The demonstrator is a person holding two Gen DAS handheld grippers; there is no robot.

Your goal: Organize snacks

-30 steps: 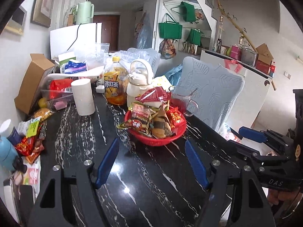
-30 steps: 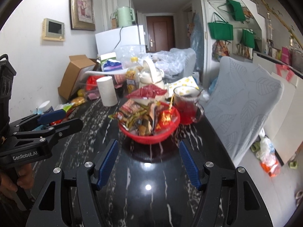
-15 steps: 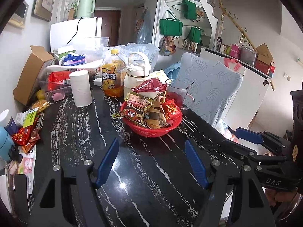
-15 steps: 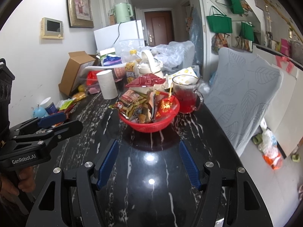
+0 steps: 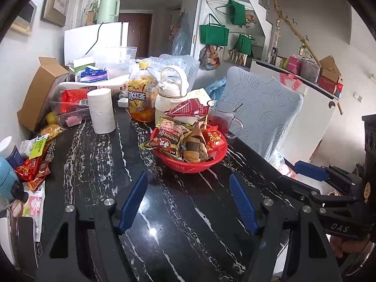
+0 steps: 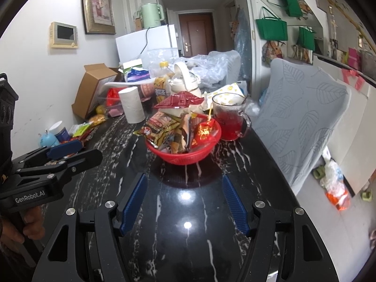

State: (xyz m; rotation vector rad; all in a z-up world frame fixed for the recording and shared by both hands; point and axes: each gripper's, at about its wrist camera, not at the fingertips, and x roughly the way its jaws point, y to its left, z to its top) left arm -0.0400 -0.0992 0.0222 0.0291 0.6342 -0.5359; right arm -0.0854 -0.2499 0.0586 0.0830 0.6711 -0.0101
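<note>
A red basket [image 5: 188,164] heaped with several snack packets [image 5: 174,136] stands mid-table on the black marble table [image 5: 98,164]; it also shows in the right wrist view [image 6: 185,157]. More loose snack packets [image 5: 35,164] lie at the table's left edge. My left gripper [image 5: 188,188] is open and empty, short of the basket. My right gripper [image 6: 184,192] is open and empty, also short of the basket. The right gripper shows at the right of the left wrist view [image 5: 310,171], and the left gripper at the left of the right wrist view [image 6: 65,150].
Behind the basket stand a glass mug of red drink [image 6: 229,119], a white kettle [image 5: 171,94], an iced-tea bottle [image 5: 141,96] and a paper roll [image 5: 102,110]. A cardboard box [image 5: 37,91] leans at the wall. A padded chair [image 6: 303,117] is on the right.
Both grippers have drawn back from the basket, which now looks smaller and farther. Both stay open and empty.
</note>
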